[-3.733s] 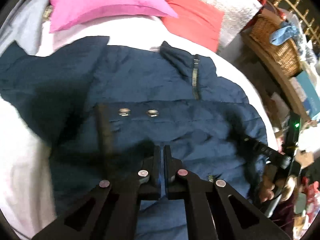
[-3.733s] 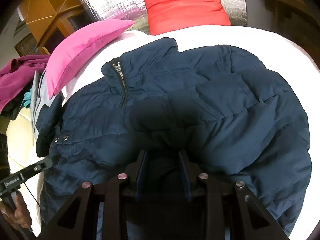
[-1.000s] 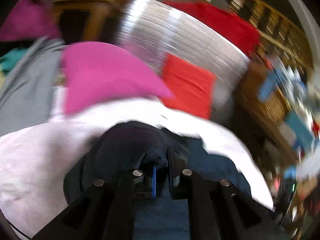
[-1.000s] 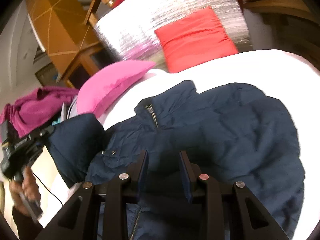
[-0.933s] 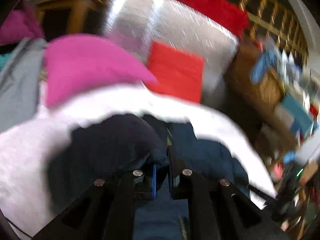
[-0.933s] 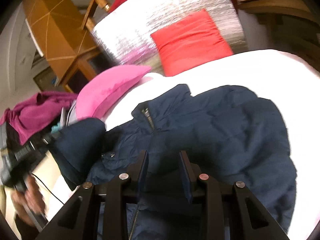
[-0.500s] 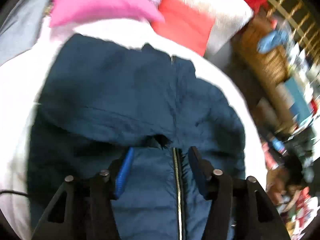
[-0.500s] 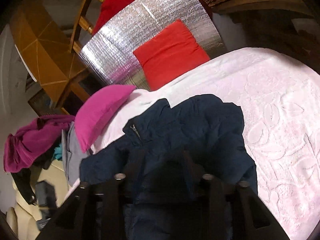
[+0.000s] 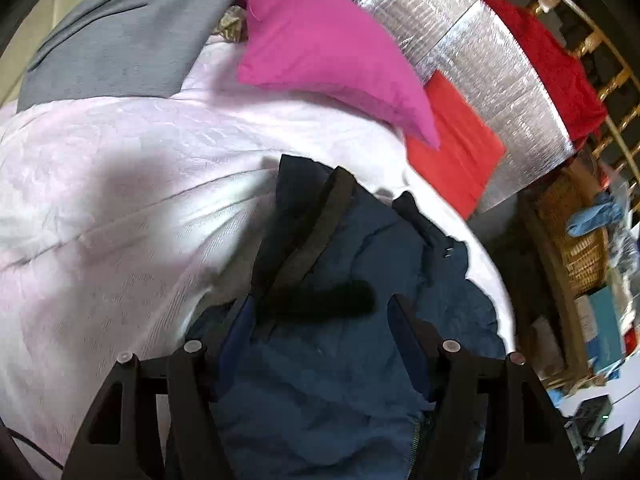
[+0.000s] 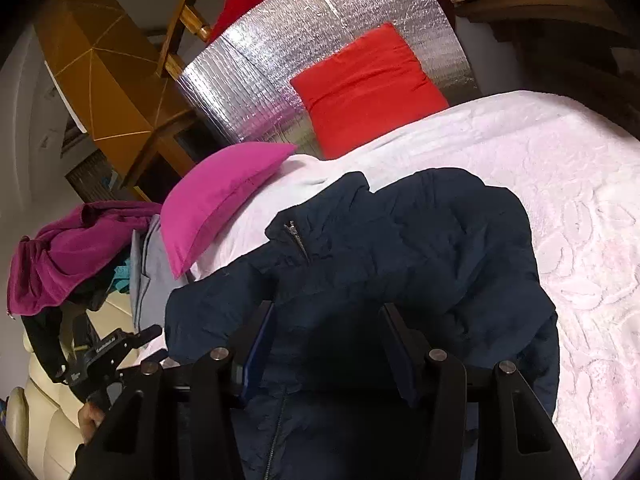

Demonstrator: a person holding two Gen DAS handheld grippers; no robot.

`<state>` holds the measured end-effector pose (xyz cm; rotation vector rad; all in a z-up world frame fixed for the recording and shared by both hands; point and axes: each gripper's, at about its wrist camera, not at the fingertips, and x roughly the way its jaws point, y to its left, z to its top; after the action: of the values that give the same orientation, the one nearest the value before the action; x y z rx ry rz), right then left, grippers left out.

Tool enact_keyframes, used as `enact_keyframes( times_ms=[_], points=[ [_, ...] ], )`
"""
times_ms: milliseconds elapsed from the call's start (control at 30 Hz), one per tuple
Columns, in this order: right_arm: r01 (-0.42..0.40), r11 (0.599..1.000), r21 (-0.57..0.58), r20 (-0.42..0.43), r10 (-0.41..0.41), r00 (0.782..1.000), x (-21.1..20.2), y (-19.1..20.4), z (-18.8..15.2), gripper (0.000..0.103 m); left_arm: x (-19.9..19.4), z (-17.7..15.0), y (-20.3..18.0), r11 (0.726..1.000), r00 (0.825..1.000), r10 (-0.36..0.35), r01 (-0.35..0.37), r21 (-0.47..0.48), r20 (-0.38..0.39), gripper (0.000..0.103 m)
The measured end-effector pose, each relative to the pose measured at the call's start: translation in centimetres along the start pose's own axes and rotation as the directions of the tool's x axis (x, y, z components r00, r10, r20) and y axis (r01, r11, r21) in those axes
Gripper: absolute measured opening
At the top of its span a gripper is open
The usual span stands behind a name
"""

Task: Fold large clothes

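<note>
A navy padded jacket (image 9: 340, 380) lies on the white bedspread (image 9: 120, 200) with both sides folded in over its middle. My left gripper (image 9: 320, 304) hovers over its near part. The jaws are opening and stand wide; fabric lies below them and the pads (image 9: 236, 328) press on nothing. In the right wrist view the jacket (image 10: 440, 240) shows its collar and zip at the top. My right gripper (image 10: 326, 312) is over its lower middle, jaws opening, with cloth under them and no grip. The left gripper (image 10: 108, 352) and the hand holding it show at the lower left.
A pink pillow (image 9: 320, 40) and a red cushion (image 10: 368, 88) lean at the head of the bed against a silver foil panel (image 10: 280, 60). A grey garment (image 9: 112, 40) and a magenta one (image 10: 72, 248) lie at the left. A wicker basket (image 9: 580, 248) stands on the right.
The left gripper carried a sleeve across the jacket, dropped lower and let it go, its jaws spreading wide. The right jaws widened too. The jacket now lies narrower, folded inward.
</note>
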<state>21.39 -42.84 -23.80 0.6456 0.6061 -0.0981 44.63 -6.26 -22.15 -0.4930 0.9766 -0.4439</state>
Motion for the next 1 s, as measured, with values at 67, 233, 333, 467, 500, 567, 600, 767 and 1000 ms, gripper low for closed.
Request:
enact_keyframes(
  times_ms=[67, 233, 333, 467, 500, 567, 600, 767, 1000],
  points=[
    [0.005, 1.000, -0.003, -0.003, -0.005, 1.000, 0.3, -0.1, 0.0, 0.057, 1.2, 0.2, -0.2, 1.000, 1.000, 0.000, 0.000, 0.007, -0.010, 0.068],
    [0.020, 1.000, -0.023, 0.005, -0.019, 1.000, 0.2, -0.4, 0.2, 0.055, -0.1, -1.0, -3.4, 0.988, 0.992, -0.120, 0.117, 0.104, 0.025, 0.046],
    [0.027, 1.000, -0.012, 0.009, -0.027, 1.000, 0.0, -1.0, 0.4, 0.055, -0.4, -2.4, -7.4, 0.964, 0.980, -0.200, 0.195, 0.183, 0.008, 0.044],
    [0.042, 0.999, -0.006, 0.013, -0.042, 0.999, -0.5, -1.6, 0.5, 0.055, 0.6, -6.8, -15.8, 0.883, 0.959, -0.269, 0.283, 0.376, -0.090, 0.046],
    [0.046, 0.999, -0.004, 0.014, -0.046, 0.999, -0.6, -1.8, 0.5, 0.055, 0.7, -7.7, -17.1, 0.865, 0.957, -0.271, 0.290, 0.409, -0.105, 0.050],
    [0.056, 0.998, 0.003, 0.017, -0.056, 0.998, -1.0, -2.1, 0.7, 0.056, 0.1, -9.8, -20.0, 0.810, 0.951, -0.272, 0.310, 0.498, -0.149, 0.060],
    [0.061, 0.998, 0.011, 0.023, -0.061, 0.998, -1.3, -2.4, 0.8, 0.056, -0.7, -10.5, -21.1, 0.785, 0.953, -0.262, 0.301, 0.542, -0.149, 0.064],
    [0.045, 0.999, 0.024, 0.020, -0.045, 0.999, -2.1, -3.1, 1.0, 0.056, -5.1, -8.3, -19.6, 0.800, 0.958, -0.285, 0.253, 0.544, -0.026, 0.079],
    [-0.082, 0.988, -0.131, -0.069, 0.074, 0.995, -1.3, 1.7, -0.9, 0.083, -6.5, -3.5, -11.2, 0.942, 0.978, -0.184, 0.149, 0.300, 0.094, 0.082]
  ],
)
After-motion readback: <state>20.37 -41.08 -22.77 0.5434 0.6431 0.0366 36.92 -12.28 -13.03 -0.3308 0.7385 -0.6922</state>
